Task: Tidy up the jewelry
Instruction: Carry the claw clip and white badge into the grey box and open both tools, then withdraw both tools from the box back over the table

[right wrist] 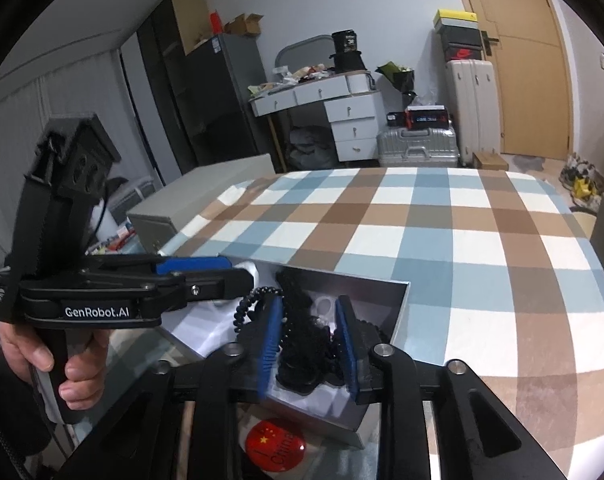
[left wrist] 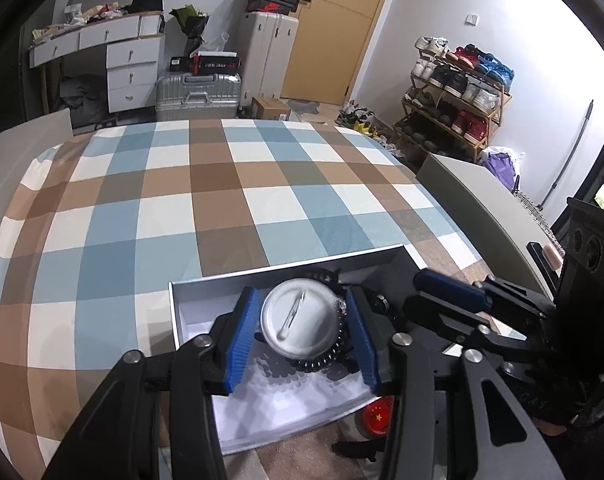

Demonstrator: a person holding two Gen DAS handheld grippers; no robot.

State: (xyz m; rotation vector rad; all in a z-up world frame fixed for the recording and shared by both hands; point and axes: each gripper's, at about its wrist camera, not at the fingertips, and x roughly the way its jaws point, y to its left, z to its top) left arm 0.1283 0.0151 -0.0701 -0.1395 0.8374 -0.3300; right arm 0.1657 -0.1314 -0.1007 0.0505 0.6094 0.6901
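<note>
An open grey box (left wrist: 285,272) with a white lining sits on the checked tablecloth. My left gripper (left wrist: 302,312) holds a round silver pin badge (left wrist: 299,322), back side up, between its blue pads over the box. Black bead bracelets (left wrist: 322,360) lie under the badge. My right gripper (right wrist: 308,326) reaches into the same box (right wrist: 400,308) and its jaws close around a pile of black bead bracelets (right wrist: 302,344). A beaded strand (right wrist: 245,308) loops over the box's left side. The left gripper shows at the left of the right wrist view (right wrist: 241,272).
A red round badge with yellow stars (right wrist: 275,444) lies on the table just in front of the box; it also shows in the left wrist view (left wrist: 376,416). Grey chair backs (left wrist: 482,200) stand by the table's sides. Checked tablecloth (left wrist: 221,200) stretches beyond the box.
</note>
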